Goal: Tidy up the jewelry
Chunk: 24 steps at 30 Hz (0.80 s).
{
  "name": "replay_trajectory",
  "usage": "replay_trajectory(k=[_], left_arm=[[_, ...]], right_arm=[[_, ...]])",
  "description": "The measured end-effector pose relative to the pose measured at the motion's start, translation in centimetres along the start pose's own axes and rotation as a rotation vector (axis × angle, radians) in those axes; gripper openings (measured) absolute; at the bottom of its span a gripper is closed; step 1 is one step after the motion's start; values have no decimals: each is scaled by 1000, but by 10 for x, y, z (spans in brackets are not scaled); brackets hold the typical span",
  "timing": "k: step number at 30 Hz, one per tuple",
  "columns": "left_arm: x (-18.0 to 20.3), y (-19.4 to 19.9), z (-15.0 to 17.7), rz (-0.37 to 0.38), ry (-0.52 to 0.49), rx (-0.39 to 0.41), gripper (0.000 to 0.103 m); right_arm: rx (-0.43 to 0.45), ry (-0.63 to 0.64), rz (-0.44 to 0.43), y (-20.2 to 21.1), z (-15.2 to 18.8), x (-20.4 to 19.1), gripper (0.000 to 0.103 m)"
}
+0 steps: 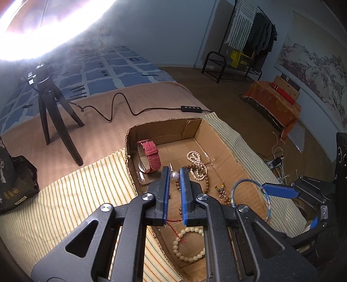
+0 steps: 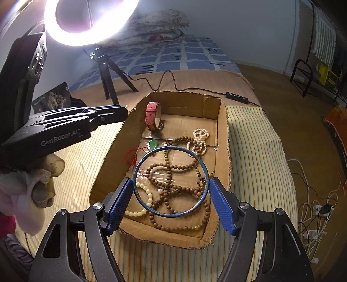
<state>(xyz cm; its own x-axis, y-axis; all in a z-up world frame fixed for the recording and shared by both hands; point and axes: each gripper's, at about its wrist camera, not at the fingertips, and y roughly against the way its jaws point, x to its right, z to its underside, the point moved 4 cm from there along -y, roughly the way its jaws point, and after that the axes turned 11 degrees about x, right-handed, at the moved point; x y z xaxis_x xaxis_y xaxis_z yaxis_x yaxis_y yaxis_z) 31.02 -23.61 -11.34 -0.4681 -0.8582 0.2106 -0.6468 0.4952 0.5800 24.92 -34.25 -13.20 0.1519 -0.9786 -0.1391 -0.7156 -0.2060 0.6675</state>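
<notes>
While my right tool [image 2: 171, 199] grips the bangle [image 2: 171, 182] over the box [image 2: 227, 151], left tool [image 1: 174, 191], nearly closed, holds nothing; next, lower bangle inside.

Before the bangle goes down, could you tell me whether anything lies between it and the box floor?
Yes: the blue bangle, held in the right claw, hangs over the brown bead strand and the cream bracelet, which cover the cardboard box floor beneath it.

- A home bedroom, lived in.
- Bed [image 1: 91, 130] under a tan cover, blue checked quilt [image 1: 112, 71] toward its far edge.
- Clothes rack [image 1: 256, 36] hung with garments by the far wall.
- Landscape scroll [image 1: 314, 71] along the right wall.
- Ring light [image 2: 86, 19] on a small tripod [image 2: 110, 73] on the bed.
</notes>
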Motion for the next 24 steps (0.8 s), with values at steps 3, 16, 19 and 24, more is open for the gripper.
replay_trajectory(k=[3, 16, 19, 24], left_arm=[[1, -1, -1, -2, -2, -1, 8], [-1, 16, -7, -19, -8, 42, 43], [0, 25, -8, -22, -7, 52, 43], [2, 49, -10, -28, -12, 78, 43]], right_arm=[[-5, 1, 2, -1, 0, 0, 72], [4, 14, 19, 3, -1, -4, 72], [14, 21, 29, 10, -2, -6, 72], [34, 24, 45, 22, -6, -10, 72]])
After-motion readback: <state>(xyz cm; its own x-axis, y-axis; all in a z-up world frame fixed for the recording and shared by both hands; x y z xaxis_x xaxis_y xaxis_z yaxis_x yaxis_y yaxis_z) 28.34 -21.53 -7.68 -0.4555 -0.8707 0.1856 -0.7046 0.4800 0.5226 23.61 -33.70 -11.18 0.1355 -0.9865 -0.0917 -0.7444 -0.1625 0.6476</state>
